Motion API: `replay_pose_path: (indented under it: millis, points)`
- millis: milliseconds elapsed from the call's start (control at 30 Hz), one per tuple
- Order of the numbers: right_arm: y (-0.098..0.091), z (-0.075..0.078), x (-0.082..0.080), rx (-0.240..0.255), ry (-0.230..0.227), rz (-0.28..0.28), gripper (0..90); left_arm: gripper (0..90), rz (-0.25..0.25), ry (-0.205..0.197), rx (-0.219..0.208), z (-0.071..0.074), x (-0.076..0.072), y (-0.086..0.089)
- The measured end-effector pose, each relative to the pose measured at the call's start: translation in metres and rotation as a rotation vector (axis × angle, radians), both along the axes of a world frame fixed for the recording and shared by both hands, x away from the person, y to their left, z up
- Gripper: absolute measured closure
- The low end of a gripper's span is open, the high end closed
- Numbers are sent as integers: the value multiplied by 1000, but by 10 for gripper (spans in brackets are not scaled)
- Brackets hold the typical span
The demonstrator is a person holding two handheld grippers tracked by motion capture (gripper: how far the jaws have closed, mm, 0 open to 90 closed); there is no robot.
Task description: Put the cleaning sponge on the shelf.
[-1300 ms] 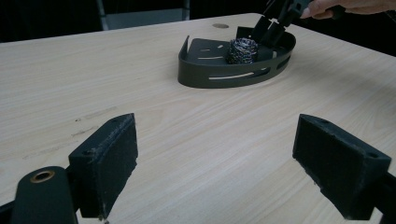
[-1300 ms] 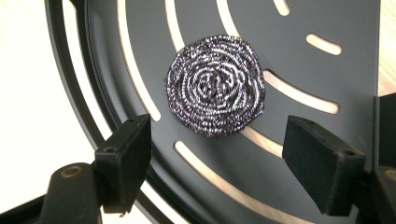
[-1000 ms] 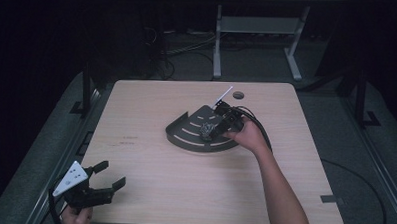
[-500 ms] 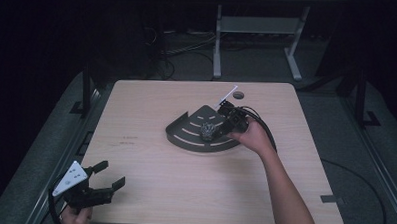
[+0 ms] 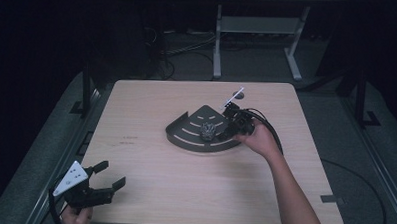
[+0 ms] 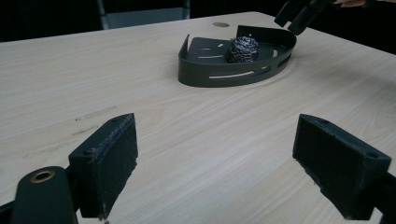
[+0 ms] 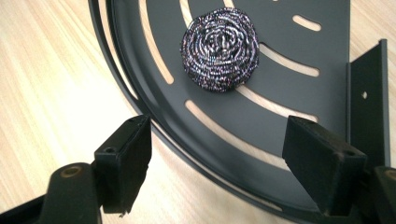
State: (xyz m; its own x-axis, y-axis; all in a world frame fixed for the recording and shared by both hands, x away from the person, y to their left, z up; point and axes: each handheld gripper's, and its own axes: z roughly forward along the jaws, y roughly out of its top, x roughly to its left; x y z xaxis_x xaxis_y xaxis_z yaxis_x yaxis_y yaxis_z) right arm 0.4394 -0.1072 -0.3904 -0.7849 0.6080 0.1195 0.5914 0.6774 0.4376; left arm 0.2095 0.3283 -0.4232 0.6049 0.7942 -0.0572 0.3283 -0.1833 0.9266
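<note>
Hovering my right fingers, open and empty, above the scrubber in the tray; next, withdrawal looks due.

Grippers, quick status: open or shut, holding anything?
Left gripper: open, empty, above bare table.
Right gripper: open, empty, over the rim of the dark tray; steel scourer lies untouched in it.

Light wood desk; small dark disc, possibly a grommet, near far edge. Metal frame on floor beyond, cables left of it.
</note>
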Motion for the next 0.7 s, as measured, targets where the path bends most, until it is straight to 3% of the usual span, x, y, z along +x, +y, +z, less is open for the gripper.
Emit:
replay_pose_path:
  millis: [700]
  points:
    - [-29, -4, -24, 34, 0, -19, 229, 132, -5, 4, 7, 0, 1, -2]
